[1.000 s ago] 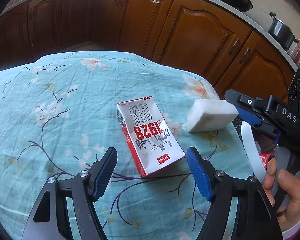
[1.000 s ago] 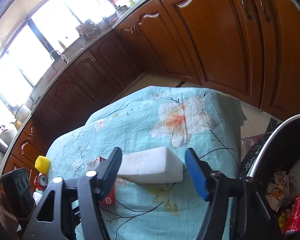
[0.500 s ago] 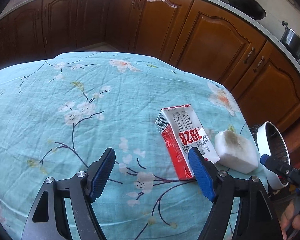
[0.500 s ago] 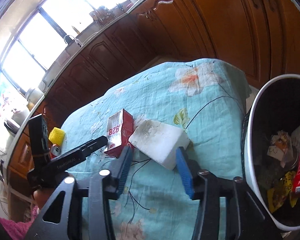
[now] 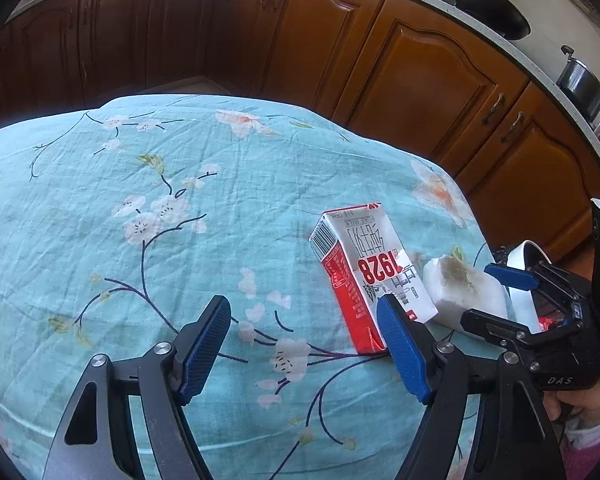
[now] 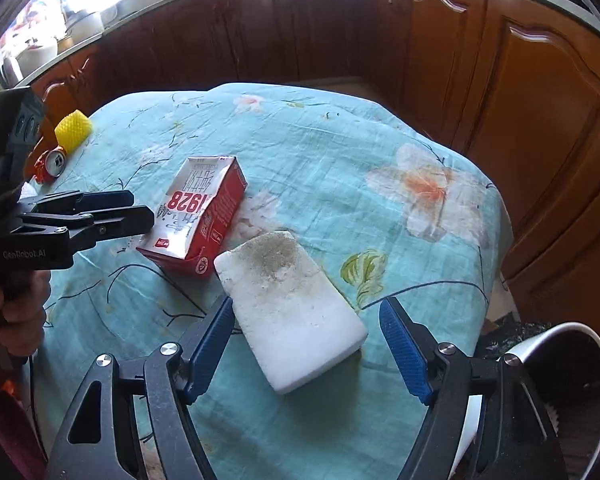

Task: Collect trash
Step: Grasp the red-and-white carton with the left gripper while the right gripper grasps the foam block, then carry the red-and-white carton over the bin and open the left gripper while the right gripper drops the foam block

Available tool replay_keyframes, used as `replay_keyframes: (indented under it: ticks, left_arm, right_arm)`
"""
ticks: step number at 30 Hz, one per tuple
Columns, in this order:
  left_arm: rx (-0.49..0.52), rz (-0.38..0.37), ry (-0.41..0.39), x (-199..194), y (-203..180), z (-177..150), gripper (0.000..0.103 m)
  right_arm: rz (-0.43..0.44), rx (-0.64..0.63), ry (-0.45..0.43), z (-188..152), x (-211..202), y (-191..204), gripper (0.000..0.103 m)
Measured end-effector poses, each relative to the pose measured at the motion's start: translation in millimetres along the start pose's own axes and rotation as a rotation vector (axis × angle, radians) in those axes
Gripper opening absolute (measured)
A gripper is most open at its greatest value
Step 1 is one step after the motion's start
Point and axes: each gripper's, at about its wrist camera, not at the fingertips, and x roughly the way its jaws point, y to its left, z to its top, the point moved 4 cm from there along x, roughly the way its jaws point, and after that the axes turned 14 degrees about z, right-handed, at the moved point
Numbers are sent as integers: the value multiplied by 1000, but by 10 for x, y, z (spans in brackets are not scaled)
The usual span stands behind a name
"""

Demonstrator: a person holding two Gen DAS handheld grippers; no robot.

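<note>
The left gripper (image 5: 304, 344) hangs low over the cloth (image 5: 180, 208) with its jaws spread and nothing between them; its right blue pad (image 5: 402, 354) stands just beside the near end of the carton (image 5: 374, 276), though contact cannot be confirmed. The carton — red and white, marked 1928 — lies flat on the cloth near the right edge of the table. Just beside it lies the foam block (image 6: 292, 308), white with a grey-brown stain on its top face; in the right wrist view one corner of the foam sits against the carton's near end. The right gripper (image 6: 306, 346) has its jaws spread on either side of the foam's near end, with visible gaps at both pads, so it grips nothing. The bin (image 6: 572, 368), white-rimmed with a dark interior, stands below the table edge to the right of the right gripper. At the far left edge of the cloth in that view sit a yellow net (image 6: 74, 128) and a can (image 6: 52, 164), well apart from the carton. Wooden cabinets (image 5: 420, 64) run behind the table.
</note>
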Motion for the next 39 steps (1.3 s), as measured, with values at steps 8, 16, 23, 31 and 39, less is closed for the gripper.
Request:
replay_keyframes:
  ticks: [8, 16, 23, 31, 39]
  left_arm:
    - [33, -14, 3, 27, -283, 67, 77]
    - [91, 56, -2, 200, -623, 71, 76]
    - [190, 42, -42, 143, -703, -49, 54]
    - [328, -107, -9, -168, -581, -286, 54]
    - [363, -61, 23, -80, -588, -396, 57]
  right_arm:
    - [8, 109, -95, -216, -247, 65, 58]
    - [-6, 334, -246, -622, -582, 57, 58]
    - [-61, 356, -214, -768, -518, 163, 63]
    - [-63, 192, -180, -645, -578, 328, 81]
    - [-96, 97, -112, -575, -419, 267, 81]
